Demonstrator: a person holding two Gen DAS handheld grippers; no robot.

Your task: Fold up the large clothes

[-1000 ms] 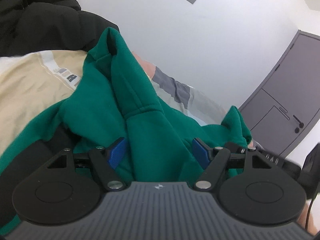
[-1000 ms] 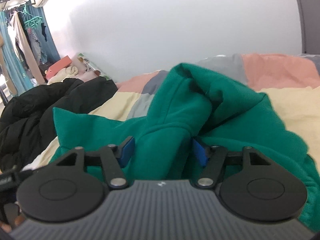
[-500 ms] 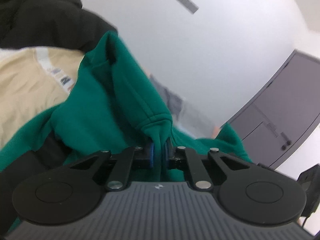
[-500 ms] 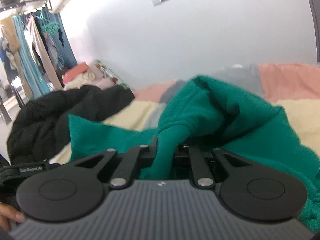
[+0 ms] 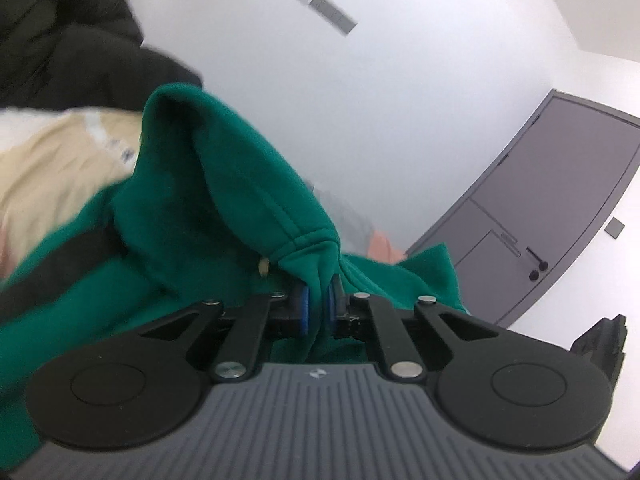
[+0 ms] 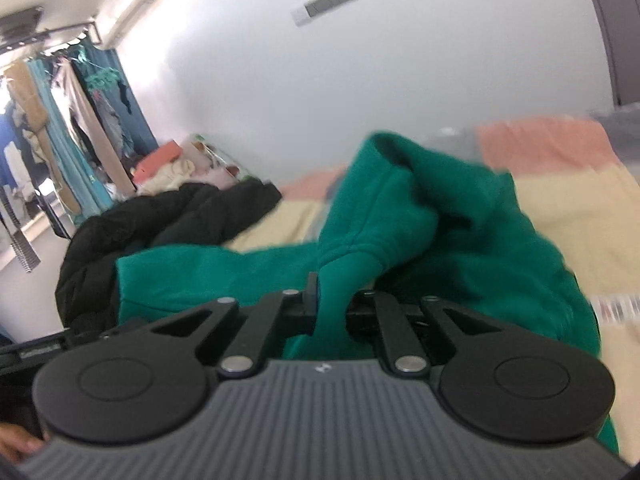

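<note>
left gripper (image 5: 316, 306): clamped on stitched hem of green fleece sweatshirt (image 5: 240, 200) | right gripper (image 6: 330, 300): pinched on another fold of it | garment: bunched on pastel patchwork bedspread (image 6: 580, 208) beside black padded jacket (image 6: 160, 232)

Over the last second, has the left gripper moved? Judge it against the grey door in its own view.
Yes. The left gripper, shut on the green hoodie, has tipped upward: the grey door sits lower in its view and more white wall shows above.

A heaped black jacket (image 6: 168, 232) blocks the bed's left side; the bedspread (image 6: 580, 216) right lies open.
</note>
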